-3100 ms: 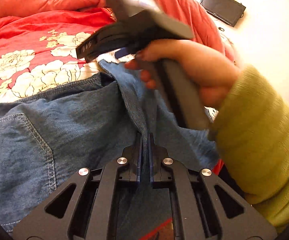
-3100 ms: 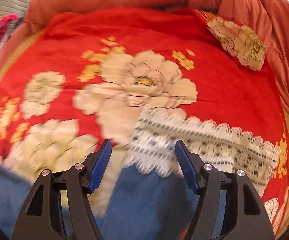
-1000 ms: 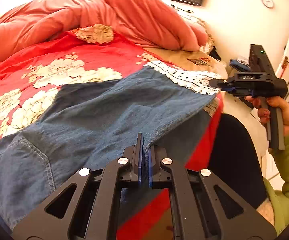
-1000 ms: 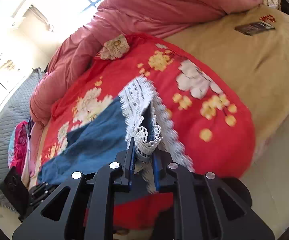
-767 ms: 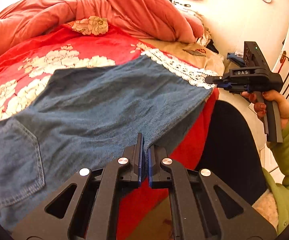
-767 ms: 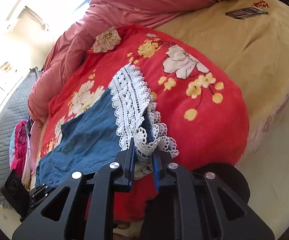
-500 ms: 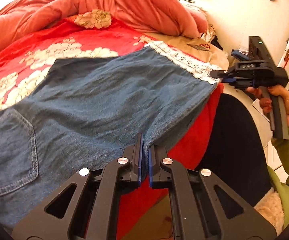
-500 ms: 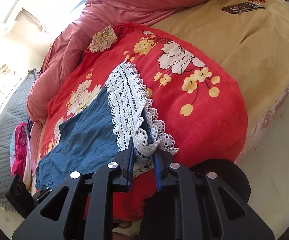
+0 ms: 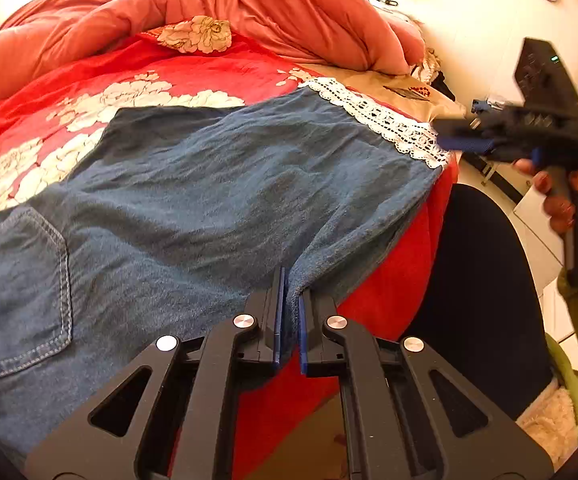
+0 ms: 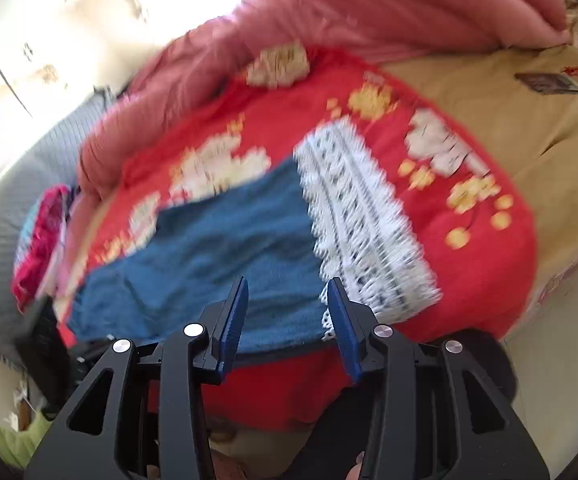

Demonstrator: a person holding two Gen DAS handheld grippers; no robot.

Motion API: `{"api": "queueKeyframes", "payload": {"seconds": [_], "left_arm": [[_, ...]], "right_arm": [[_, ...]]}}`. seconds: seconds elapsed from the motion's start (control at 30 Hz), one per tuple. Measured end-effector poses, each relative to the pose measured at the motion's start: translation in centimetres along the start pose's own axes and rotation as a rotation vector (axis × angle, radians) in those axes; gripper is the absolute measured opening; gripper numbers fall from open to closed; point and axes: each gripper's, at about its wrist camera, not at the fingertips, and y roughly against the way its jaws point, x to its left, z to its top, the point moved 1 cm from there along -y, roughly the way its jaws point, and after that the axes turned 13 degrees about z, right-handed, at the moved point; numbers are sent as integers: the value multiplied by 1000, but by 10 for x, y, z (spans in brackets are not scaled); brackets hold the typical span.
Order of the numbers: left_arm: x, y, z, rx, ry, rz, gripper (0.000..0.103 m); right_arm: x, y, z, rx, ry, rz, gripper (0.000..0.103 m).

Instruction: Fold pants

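Blue denim pants (image 9: 193, 200) lie flat across the red flowered bedspread (image 9: 193, 68), legs folded one over the other, white lace hem (image 9: 377, 120) at the right. My left gripper (image 9: 289, 280) is shut on the near edge of the pants at the bed's edge. My right gripper (image 10: 287, 292) is open and empty, just in front of the lace hem (image 10: 361, 216) and the denim (image 10: 225, 244); it also shows in the left wrist view (image 9: 465, 142), off the hem's corner.
A pink quilt (image 9: 249, 4) is heaped at the back of the bed. A tan sheet (image 10: 521, 128) with a small flat packet (image 10: 549, 82) lies beyond the hem. A black round stool (image 9: 477, 280) stands beside the bed.
My right gripper has opened and let go of the lace hem, which now lies on the bed. My left gripper still holds the pants' edge.
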Motion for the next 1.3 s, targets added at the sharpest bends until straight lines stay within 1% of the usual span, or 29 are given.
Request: {"api": "queueKeyframes", "payload": {"seconds": [0.03, 0.1, 0.17, 0.2, 0.27, 0.3, 0.33, 0.4, 0.47, 0.5, 0.53, 0.6, 0.67, 0.77, 0.8, 0.83, 0.87, 0.93, 0.97, 1.0, 1.03, 1.07, 1.1, 1.17, 1.23, 1.3], "left_arm": [[1, 0, -1, 2, 5, 0, 3], [2, 0, -1, 3, 13, -3, 6], [3, 3, -2, 2, 18, -6, 8], [4, 5, -2, 2, 22, -4, 12], [10, 11, -3, 3, 49, -15, 17], [14, 18, -3, -4, 71, -9, 22], [20, 27, -3, -16, 92, -8, 24], [31, 44, -4, -45, 128, 4, 26], [51, 68, -7, -79, 171, 61, 33], [63, 79, -10, -84, 195, 115, 37], [74, 86, -13, -83, 217, 167, 39], [107, 99, -19, -70, 295, 291, 40], [138, 108, -27, -53, 388, 366, 43], [175, 111, -37, -17, 500, 424, 50], [181, 110, -38, -11, 519, 435, 54], [189, 106, -41, 5, 544, 458, 60], [195, 104, -43, 18, 561, 468, 62], [201, 92, -43, 46, 595, 457, 63], [202, 85, -41, 53, 604, 429, 63], [199, 79, -39, 55, 601, 406, 61], [197, 73, -36, 58, 593, 410, 57], [195, 68, -35, 75, 576, 457, 47], [192, 62, -33, 99, 556, 502, 39], [193, 61, -28, 97, 547, 522, 36], [199, 75, -21, 50, 539, 543, 35], [202, 87, -15, 22, 521, 549, 35]], "right_arm": [[-4, -9, -2, 31, -1, -36, 40], [-14, -17, -4, 65, -16, -93, 39], [-28, -16, -7, 62, -73, -55, 39], [-30, -14, -7, 55, -85, -41, 39], [-31, -12, -7, 55, -79, -37, 39], [-29, -11, -8, 55, -68, -40, 39], [-26, -9, -8, 50, -54, -42, 40], [-17, -2, -9, 23, -26, -29, 48], [-4, 4, -7, -9, 15, -13, 50], [1, 5, -6, -17, 30, -7, 50], [6, 5, -5, -22, 46, 2, 50], [18, 1, -4, -17, 92, 18, 52], [29, -8, -4, 8, 133, 26, 55], [39, -26, -3, 49, 170, 28, 56], [43, -32, -2, 60, 186, 24, 56], [47, -38, 0, 73, 204, 21, 56], [49, -41, 0, 81, 216, 20, 56], [55, -51, 4, 98, 239, 12, 57], [55, -55, 5, 104, 245, 10, 59], [56, -59, 7, 110, 251, 1, 60], [57, -64, 9, 117, 256, -12, 60], [56, -68, 10, 125, 259, -16, 60], [55, -72, 10, 131, 261, -22, 60], [50, -81, 8, 158, 250, -48, 60], [46, -86, 5, 178, 240, -55, 60], [46, -82, 6, 169, 244, -50, 60]]}}
